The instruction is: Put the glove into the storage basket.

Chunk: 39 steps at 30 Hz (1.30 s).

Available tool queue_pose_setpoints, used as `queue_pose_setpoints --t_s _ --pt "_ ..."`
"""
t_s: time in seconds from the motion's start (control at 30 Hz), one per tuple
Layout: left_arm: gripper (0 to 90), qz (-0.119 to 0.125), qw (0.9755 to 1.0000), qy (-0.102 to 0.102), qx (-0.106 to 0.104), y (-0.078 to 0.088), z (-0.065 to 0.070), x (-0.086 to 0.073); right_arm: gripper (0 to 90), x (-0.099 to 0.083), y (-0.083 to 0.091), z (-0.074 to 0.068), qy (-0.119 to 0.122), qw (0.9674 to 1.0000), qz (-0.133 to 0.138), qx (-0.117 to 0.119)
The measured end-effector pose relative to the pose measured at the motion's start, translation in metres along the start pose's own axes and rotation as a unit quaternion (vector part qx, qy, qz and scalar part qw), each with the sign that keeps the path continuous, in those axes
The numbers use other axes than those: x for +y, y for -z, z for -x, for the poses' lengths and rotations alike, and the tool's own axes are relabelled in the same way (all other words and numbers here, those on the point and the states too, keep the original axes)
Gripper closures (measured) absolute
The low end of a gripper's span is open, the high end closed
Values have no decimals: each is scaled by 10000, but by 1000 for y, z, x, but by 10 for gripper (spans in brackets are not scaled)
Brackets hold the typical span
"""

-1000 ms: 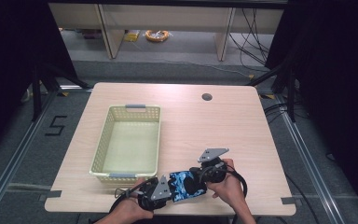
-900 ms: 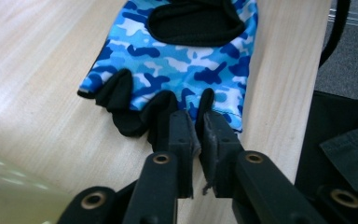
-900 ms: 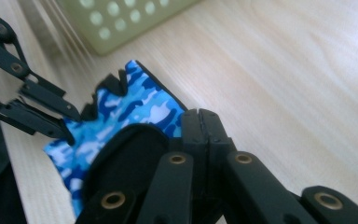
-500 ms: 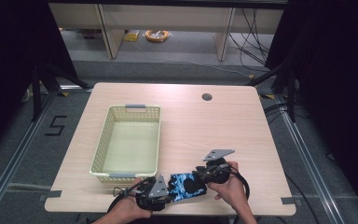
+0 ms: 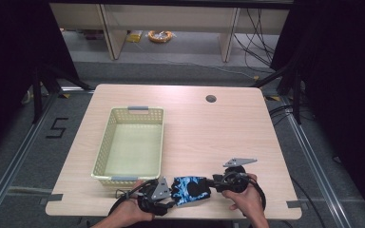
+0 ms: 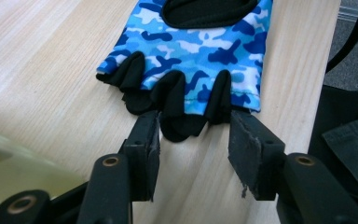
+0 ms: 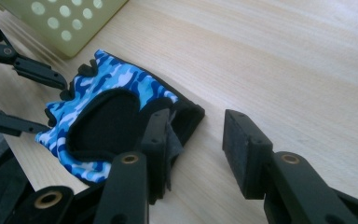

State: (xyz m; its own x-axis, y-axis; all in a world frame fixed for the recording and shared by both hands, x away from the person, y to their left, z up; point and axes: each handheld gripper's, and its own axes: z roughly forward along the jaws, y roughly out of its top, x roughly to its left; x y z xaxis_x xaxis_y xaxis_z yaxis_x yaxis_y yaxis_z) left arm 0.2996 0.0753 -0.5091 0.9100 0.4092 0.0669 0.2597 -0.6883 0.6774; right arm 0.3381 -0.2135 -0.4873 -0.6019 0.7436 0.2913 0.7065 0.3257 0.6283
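A blue camouflage fingerless glove with a black palm lies flat on the wooden table near its front edge. My left gripper points at its finger end. In the left gripper view the left gripper has just been opening, and a black finger stub lies between its jaws, which do not press on it. My right gripper is at the cuff end. It too has just been opening; in the right gripper view the right gripper has its left jaw over the cuff, with bare table in the gap.
A pale yellow perforated basket, with nothing in it, stands just behind the left gripper; its corner is close to the glove. A cable hole sits at the table's far side. The table's front edge runs right beside the glove.
Both grippers have opened and let go of the glove, which now rests flat on the table. The right hand has shifted a little to the right and down; the left has stayed put.
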Motion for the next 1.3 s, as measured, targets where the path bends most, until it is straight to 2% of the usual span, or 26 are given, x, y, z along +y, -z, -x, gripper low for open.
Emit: queue_pose_setpoints --t_s 0.03,0.07,0.1,0.13,0.2,0.27,0.3,0.37,0.47,0.5,0.53,0.6,0.63,0.73,0.77,0.8,0.83,0.9,0.93,1.0,1.13,1.17,1.2,1.27,1.3 --pt "527 2 10000 34 -24 -1 0 1 630 0 0 0 0 10000 0 0" --pt "527 30 10000 49 -15 -2 2 2 631 -1 -2 0 -102 9999 2 -39" --pt "531 -16 10000 1 -68 -3 2 4 632 -2 -5 2 -123 9998 -149 72" --pt "533 -16 10000 1 -68 -3 2 4 632 -2 -5 2 -123 9998 -149 72" --pt "537 19 10000 30 -49 -5 3 4 637 -5 -11 2 -284 9995 -142 89" --pt "545 43 9999 99 -84 -5 4 5 640 -8 -16 3 -440 9980 -31 446" --pt "555 37 9999 92 -84 -6 4 6 651 -9 -17 0 -437 9988 -100 189" --pt "556 9 9999 95 -55 -6 4 6 652 -9 -17 0 -452 9987 -88 220" --pt "574 31 9997 211 -156 -8 4 8 695 -10 -19 -1 -505 9982 -103 311" --pt "589 20 9999 118 -98 -7 4 8 713 -11 -20 -1 -501 9982 -72 313" --pt "628 16 9998 146 -145 -8 5 9 757 -13 -21 -2 -515 9979 -36 402" --pt "644 58 9997 208 -144 -9 6 9 770 -14 -22 -1 -526 9977 -7 431" --pt "680 81 9999 55 -117 -8 5 9 796 -15 -23 1 -569 9965 46 615" --pt "730 95 9998 37 -148 -8 6 8 822 -15 -22 1 -463 9972 42 579" --pt "748 171 9996 203 -132 -9 8 7 846 -16 -21 -1 -382 9981 81 479" --pt "748 196 9997 149 -75 -10 7 7 846 -16 -21 -1 -382 9981 81 479" --pt "772 172 9998 126 -42 -9 8 7 865 -16 -20 -1 -322 9977 109 585" --pt "781 239 9996 137 -52 -9 9 6 866 -15 -20 -1 -300 9979 123 570" --pt "793 266 9996 120 15 -9 9 6 868 -15 -19 -1 -259 9982 135 532" --pt "805 260 9996 49 15 -7 10 6 869 -15 -19 -1 -229 9979 196 581" --pt "829 317 9994 57 105 -2 7 7 871 -12 -14 -2 -235 9967 347 698" --pt "829 383 9991 116 118 -2 7 7 871 -12 -13 -3 -220 9962 437 727" --pt "831 351 9992 67 197 0 5 8 871 -10 -9 -4 -210 9965 455 670" --pt "833 402 9990 83 159 1 4 8 872 -10 -8 -6 -185 9952 571 767" --pt "833 372 9990 78 225 3 3 8 872 -9 -6 -7 -184 9958 548 703"
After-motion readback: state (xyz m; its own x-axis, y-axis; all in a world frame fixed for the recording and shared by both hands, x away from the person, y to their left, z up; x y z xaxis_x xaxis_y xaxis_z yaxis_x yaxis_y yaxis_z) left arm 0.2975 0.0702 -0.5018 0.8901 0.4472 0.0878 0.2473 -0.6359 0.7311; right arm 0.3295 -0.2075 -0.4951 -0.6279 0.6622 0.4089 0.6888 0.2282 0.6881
